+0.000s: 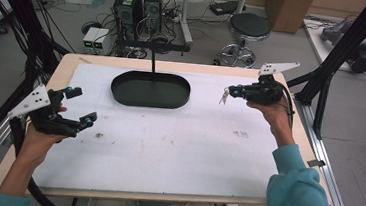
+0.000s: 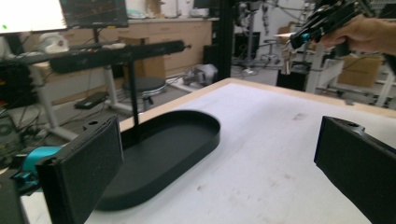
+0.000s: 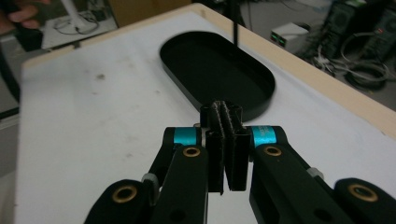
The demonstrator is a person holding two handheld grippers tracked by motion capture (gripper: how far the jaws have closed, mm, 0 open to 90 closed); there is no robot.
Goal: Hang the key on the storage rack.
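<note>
A small bunch of keys [image 1: 224, 96] dangles from my right gripper [image 1: 232, 91], which is shut on it and held above the table's right side. The left gripper view catches the keys [image 2: 286, 55] hanging below that gripper [image 2: 303, 35]. In the right gripper view the jaws [image 3: 226, 109] are pressed together and hide the keys. A black oval tray [image 1: 121, 95] lies at the far middle of the table, with a thin post [image 1: 153, 62] rising from its back edge. My left gripper [image 1: 83, 107] is open and empty at the table's left side, low over the surface.
The white mat [image 1: 166, 152] covers the table and carries a few dark smudges. The post holds a horizontal black bar [image 2: 116, 51] over the tray [image 2: 205, 140]. A stool [image 1: 247, 31], computer towers [image 1: 139, 6] and cables stand on the floor beyond the far edge.
</note>
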